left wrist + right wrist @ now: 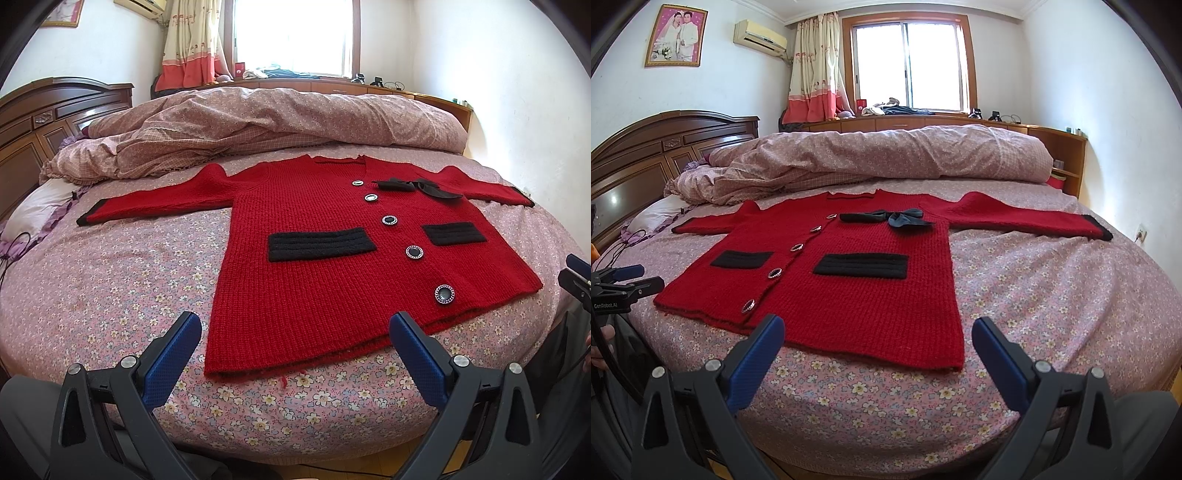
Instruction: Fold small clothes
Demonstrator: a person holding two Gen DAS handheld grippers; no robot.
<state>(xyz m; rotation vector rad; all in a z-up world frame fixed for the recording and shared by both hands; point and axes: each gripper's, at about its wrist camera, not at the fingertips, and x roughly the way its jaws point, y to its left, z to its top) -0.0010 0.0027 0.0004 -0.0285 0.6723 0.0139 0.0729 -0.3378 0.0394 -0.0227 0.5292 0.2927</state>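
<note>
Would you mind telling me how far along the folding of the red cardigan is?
Done: the red cardigan lies flat on the bed, sleeves spread. In hand: nothing; the left gripper and right gripper are open, short of its hem. Left: every fold.

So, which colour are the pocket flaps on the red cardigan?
Black pocket flaps on the cardigan, clearest in the left wrist view.

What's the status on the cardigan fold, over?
Left gripper open, right gripper open, both short of the hem. Red cardigan flat on the bed, sleeves spread, unfolded. Black bow lying on its chest.
</note>
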